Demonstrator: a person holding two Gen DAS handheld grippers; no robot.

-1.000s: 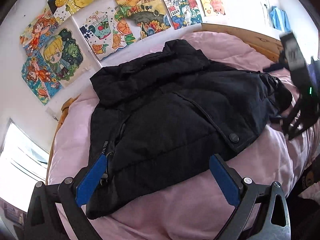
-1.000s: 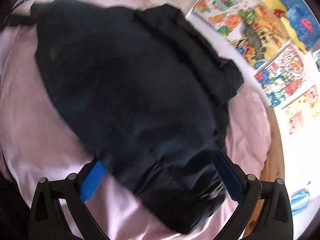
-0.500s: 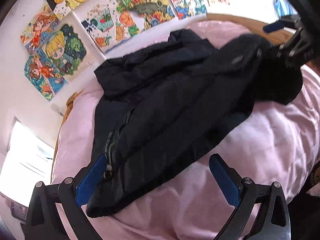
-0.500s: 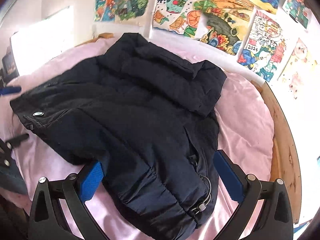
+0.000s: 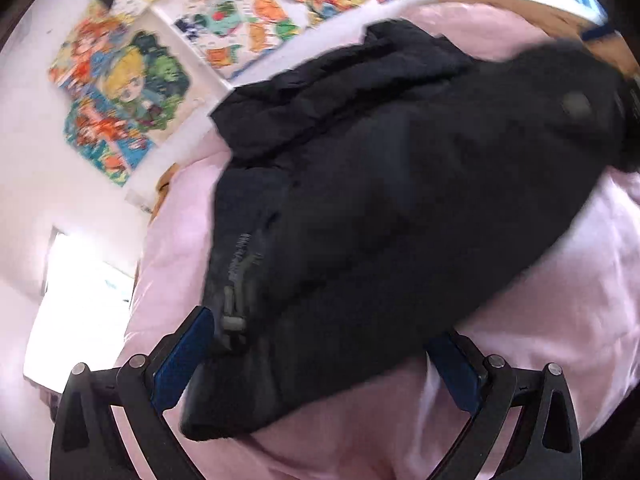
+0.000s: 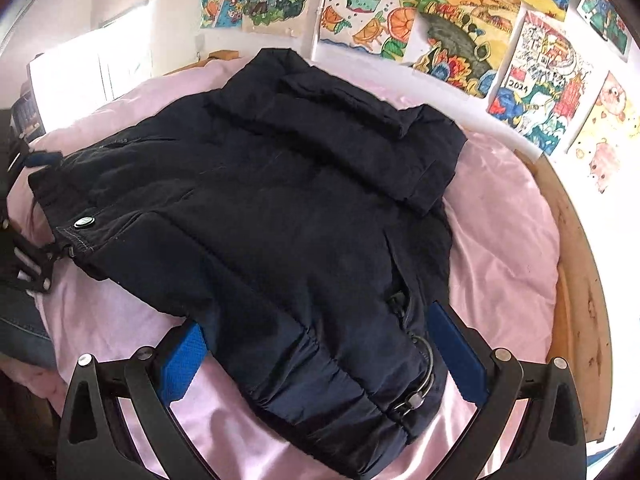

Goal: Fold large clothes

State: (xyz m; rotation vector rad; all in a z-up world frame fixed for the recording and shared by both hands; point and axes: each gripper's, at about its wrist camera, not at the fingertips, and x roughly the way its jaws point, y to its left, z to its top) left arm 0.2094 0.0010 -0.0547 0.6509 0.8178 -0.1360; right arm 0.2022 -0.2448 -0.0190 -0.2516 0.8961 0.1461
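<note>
1 bed w/ pink quilt (image 6: 500, 240), fills most of both views; wooden frame (image 6: 580, 280) runs along its far edge by the wall. 1 black puffer jacket (image 6: 280, 220) lies spread on the quilt, roughly centre, collar end toward the wall, one flap w/ a silver snap (image 6: 84, 222) folded across the body. Hem w/ a metal ring (image 6: 426, 372) sits nearest the right gripper.

Wall behind: 7 kids' drawings (image 6: 456, 28) countable in right wrist view, pinned in a loose row, some cut by the frame edge. 1 bright window (image 5: 76, 292) at left in the left wrist view.

2 grippers. Left gripper (image 5: 320, 356): jaws wide but closing now, jacket's hem corner w/ zipper pull (image 5: 234, 316) lies between the blue pads; left wrist view is blurred, the left pad sits just beside the cloth and I can't see either pad pressing. Right gripper (image 6: 324, 354): jaws spread wide, hem bunched between the pads, cloth close to both, no squeeze visible.

Left gripper also shows at the left edge of the right wrist view, beside the snap flap.
</note>
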